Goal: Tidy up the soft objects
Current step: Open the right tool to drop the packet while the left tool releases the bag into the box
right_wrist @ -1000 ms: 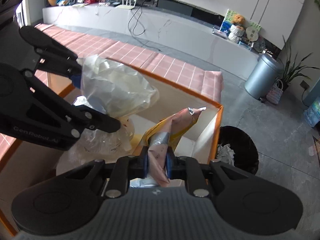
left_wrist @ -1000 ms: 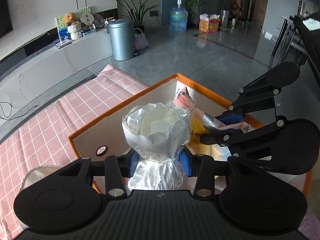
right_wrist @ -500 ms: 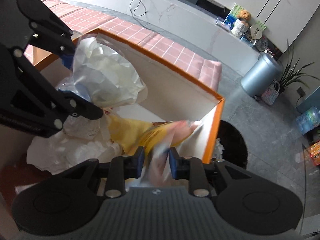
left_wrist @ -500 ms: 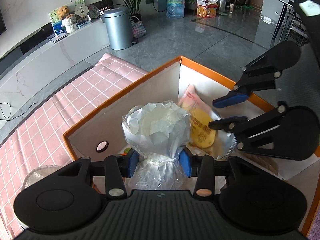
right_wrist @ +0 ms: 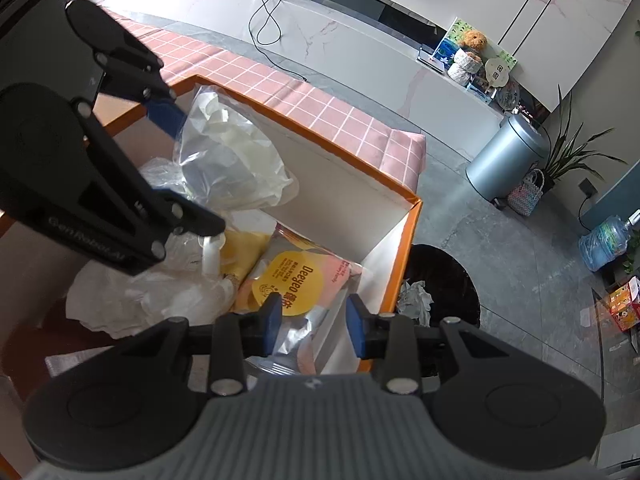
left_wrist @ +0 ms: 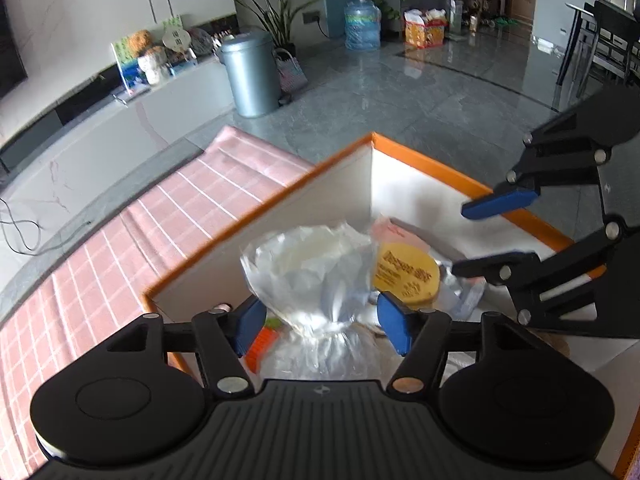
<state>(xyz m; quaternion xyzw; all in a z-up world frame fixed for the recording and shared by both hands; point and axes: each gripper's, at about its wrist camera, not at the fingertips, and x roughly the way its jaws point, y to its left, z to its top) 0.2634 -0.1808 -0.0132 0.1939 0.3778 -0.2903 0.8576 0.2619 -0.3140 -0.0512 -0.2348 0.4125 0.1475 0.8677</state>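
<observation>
A clear plastic bag [left_wrist: 312, 272] stuffed with white material stands in the orange-rimmed box [left_wrist: 440, 168]. My left gripper [left_wrist: 322, 324] has the bag's tied neck between its jaws; they are opening, and the blue pads stand clear of the plastic. A pink pouch with a yellow round label [right_wrist: 296, 284] lies flat in the box's near corner. My right gripper [right_wrist: 315, 322] hovers just above it, jaws opening, pads off the pouch. In the right wrist view the left gripper [right_wrist: 184, 172] flanks the clear bag [right_wrist: 228, 160]. The right gripper [left_wrist: 496, 234] shows at the right of the left wrist view.
The box [right_wrist: 412, 216] sits on a pink checked cloth [left_wrist: 160, 232]. More white bags and crumpled tissue [right_wrist: 140, 300] fill the box's left part. A black waste bin [right_wrist: 440, 288] stands on the floor beside the box. A silver bin [left_wrist: 250, 72] stands farther off.
The right gripper let go of the pink pouch, which dropped flat into the box. The left jaws spread away from the clear bag's neck.
</observation>
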